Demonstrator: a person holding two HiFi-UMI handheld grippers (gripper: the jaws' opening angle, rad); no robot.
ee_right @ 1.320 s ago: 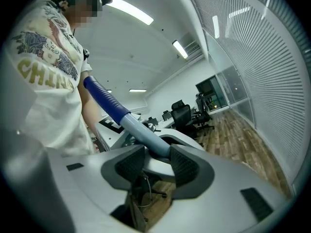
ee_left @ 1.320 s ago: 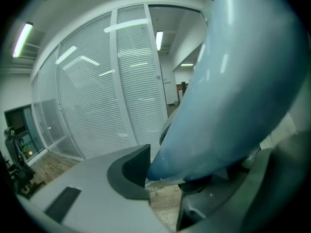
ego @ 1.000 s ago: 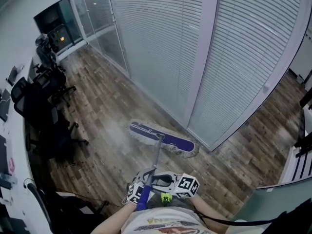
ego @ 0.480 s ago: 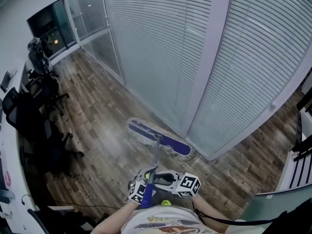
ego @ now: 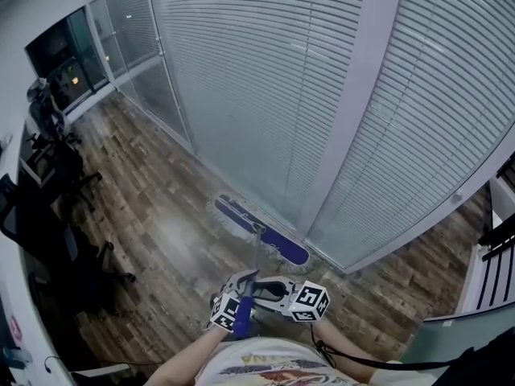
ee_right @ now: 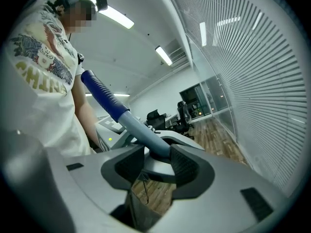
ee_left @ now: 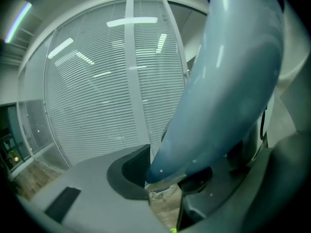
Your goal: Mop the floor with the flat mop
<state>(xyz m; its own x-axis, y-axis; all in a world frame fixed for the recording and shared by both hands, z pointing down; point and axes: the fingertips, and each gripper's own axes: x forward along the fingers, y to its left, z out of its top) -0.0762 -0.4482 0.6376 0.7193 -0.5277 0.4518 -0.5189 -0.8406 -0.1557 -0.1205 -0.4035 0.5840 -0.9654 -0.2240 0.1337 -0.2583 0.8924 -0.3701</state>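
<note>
The flat mop's blue head (ego: 261,232), fringed in white, lies on the wood floor at the foot of the glass wall. Its pale handle (ego: 256,257) runs back to my body and ends in a dark blue grip (ego: 241,318). My left gripper (ego: 241,286) is shut on the handle low down, close to my body. My right gripper (ego: 264,290) is shut on it right beside. In the left gripper view the handle (ee_left: 228,81) fills the right side, clamped in the left gripper (ee_left: 167,178). In the right gripper view the handle (ee_right: 141,130) passes between the right gripper's (ee_right: 158,158) pads.
A glass partition with shut blinds (ego: 265,79) and a grey pillar (ego: 346,111) stands just behind the mop head. Black office chairs (ego: 48,215) and a desk edge (ego: 10,312) line the left. A white rack (ego: 487,272) stands at the right.
I have moved forward along the glass wall with the mop, and its head has slid over the floor. The chairs have drifted left in the view. Both grips are unchanged.
</note>
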